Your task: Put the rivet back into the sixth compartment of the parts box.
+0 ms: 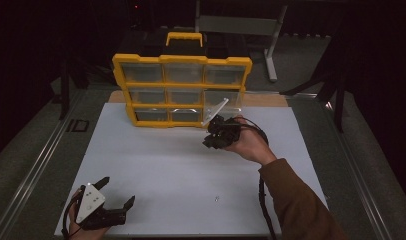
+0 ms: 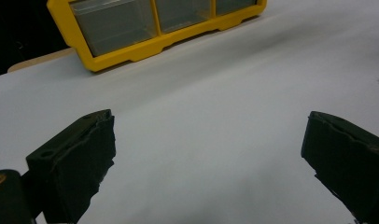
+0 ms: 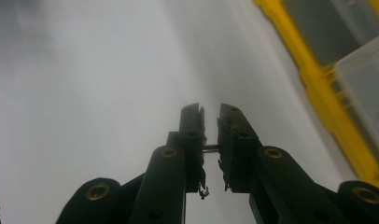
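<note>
Seemingly the business centres on the yellow organizer (image 1: 181,90), a case of clear drawers standing upright at the far edge of the white bench (image 1: 156,170), so every place below is reckoned from it.

From the high view, the right tool (image 1: 217,134) hangs just in front of the organizer's lower right corner, held in the person's right hand (image 1: 249,142). One clear drawer (image 1: 222,104) on that right side looks pulled out and tilted toward the tool. The left tool (image 1: 117,191) rests far back from the organizer, at the near left corner of the bench, so the right one is plainly the nearer. A tiny dark speck (image 1: 217,198) lies on the bench well in front of the organizer; what it is cannot be told.

Along the left gripper view, the left tool (image 2: 208,144) has its jaws spread wide with nothing between them, and the organizer (image 2: 131,44) lies ahead and well apart across bare bench.

Along the right gripper view, the right tool (image 3: 209,116) has its jaws pressed nearly together, and a small thin metal piece (image 3: 210,149) seems pinched crosswise between them, its long axis running jaw to jaw. The organizer's yellow frame (image 3: 313,77) and the drawer (image 3: 365,84) lie close by, up and to the right of the tips, so any drop into the drawer would, I judge, need a turn that way.
</note>
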{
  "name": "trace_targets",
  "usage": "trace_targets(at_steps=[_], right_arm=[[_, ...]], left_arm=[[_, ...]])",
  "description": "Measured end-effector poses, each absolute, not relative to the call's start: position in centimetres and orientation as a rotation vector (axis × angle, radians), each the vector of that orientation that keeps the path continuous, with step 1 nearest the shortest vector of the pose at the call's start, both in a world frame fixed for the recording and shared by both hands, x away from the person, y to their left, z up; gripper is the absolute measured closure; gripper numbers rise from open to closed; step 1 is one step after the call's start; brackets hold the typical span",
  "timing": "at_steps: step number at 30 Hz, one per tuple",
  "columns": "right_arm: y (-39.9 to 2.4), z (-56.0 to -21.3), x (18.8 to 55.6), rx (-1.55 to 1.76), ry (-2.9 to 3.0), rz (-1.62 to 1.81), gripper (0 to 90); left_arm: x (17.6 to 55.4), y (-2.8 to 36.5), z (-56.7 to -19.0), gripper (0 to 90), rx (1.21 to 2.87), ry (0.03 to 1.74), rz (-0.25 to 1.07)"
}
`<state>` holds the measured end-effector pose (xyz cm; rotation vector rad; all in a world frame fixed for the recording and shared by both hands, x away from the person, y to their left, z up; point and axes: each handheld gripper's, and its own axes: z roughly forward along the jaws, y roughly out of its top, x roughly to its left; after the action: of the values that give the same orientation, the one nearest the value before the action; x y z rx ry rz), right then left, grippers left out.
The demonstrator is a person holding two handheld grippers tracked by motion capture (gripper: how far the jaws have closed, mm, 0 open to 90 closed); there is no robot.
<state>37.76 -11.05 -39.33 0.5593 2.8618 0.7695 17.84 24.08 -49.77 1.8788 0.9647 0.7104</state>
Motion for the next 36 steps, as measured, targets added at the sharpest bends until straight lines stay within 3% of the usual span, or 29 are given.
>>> trace_targets(at_steps=[18,36], right_arm=[[-12.5,-33.4,40.7,0.671,2.737,0.950,79.8],[-14.7,-31.9,43.8,0.901,2.584,0.953,79.9]], left_arm=[[17.8,24.1,-49.8,3.2,1.880,0.962,0.708],[17.8,24.1,-49.7,3.1,1.874,0.964,0.708]])
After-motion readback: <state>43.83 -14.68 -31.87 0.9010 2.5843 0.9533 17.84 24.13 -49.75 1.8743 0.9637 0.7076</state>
